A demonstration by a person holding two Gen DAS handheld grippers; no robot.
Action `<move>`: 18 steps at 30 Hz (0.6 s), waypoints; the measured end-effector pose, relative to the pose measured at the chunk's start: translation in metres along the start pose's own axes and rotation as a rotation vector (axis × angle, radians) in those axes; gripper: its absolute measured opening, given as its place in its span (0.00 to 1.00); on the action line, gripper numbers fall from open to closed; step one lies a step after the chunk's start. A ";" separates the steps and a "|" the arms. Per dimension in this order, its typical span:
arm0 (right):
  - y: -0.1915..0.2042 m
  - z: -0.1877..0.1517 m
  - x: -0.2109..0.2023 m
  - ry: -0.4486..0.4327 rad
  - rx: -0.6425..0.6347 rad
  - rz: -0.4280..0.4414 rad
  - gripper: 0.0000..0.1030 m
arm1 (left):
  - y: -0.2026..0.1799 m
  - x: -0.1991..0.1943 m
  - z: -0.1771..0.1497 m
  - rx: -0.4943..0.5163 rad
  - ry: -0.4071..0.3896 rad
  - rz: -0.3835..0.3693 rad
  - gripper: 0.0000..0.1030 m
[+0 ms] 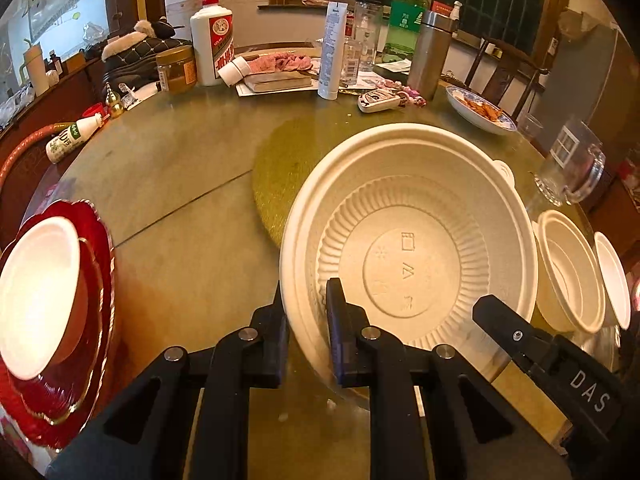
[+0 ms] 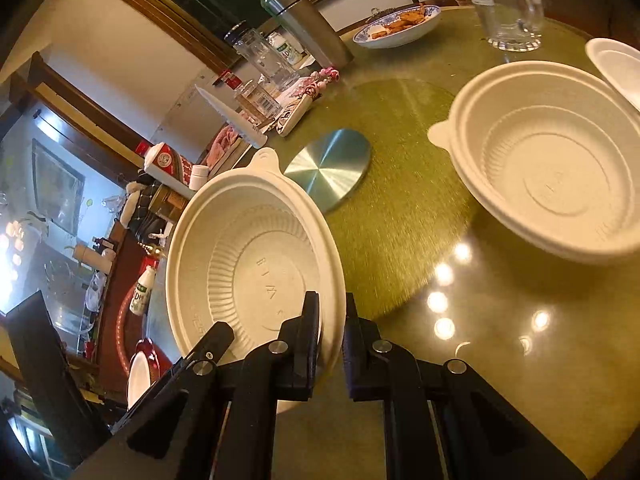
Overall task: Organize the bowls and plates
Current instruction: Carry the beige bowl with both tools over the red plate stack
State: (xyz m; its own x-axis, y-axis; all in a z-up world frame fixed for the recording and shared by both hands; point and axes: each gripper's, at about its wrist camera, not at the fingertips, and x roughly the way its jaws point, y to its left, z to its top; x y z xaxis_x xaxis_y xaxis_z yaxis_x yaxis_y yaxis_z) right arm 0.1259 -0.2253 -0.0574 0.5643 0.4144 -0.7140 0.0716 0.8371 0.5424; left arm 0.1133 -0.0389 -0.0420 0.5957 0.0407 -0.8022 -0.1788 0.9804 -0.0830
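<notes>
Grippers left (image 1: pixel 307 320) and right (image 2: pixel 331 334) both pinch tilted bowl (image 1: pixel 408 248) rim, tab pointing away

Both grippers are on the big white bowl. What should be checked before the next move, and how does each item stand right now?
1. Left gripper clamps the large bowl by its rim: ok.
2. Right gripper clamps the same rim: ok.
3. Large bowl empty: ok.
4. Large bowl lifted clear of the table: cannot tell; it is tilted.
5. Smaller bowl upright and empty: ok.
6. Glass mug stands apart from both bowls: ok.
</notes>
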 end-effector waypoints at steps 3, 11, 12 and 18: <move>0.003 -0.009 -0.009 -0.010 -0.013 -0.002 0.10 | 0.004 -0.008 -0.007 0.004 -0.008 -0.006 0.14; 0.010 -0.029 -0.026 -0.038 -0.047 -0.020 0.10 | 0.012 -0.022 -0.022 0.006 -0.026 -0.027 0.15; 0.010 -0.031 -0.028 -0.040 -0.050 -0.022 0.10 | 0.013 -0.024 -0.025 0.007 -0.026 -0.029 0.15; 0.011 -0.043 -0.036 -0.048 -0.056 -0.024 0.10 | 0.018 -0.034 -0.034 0.016 -0.032 -0.042 0.15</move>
State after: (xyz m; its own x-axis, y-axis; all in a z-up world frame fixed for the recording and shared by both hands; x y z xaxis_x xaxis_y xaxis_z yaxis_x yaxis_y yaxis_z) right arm 0.0711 -0.2154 -0.0451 0.6021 0.3771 -0.7038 0.0402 0.8660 0.4984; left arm 0.0635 -0.0288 -0.0363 0.6271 0.0056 -0.7789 -0.1410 0.9843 -0.1064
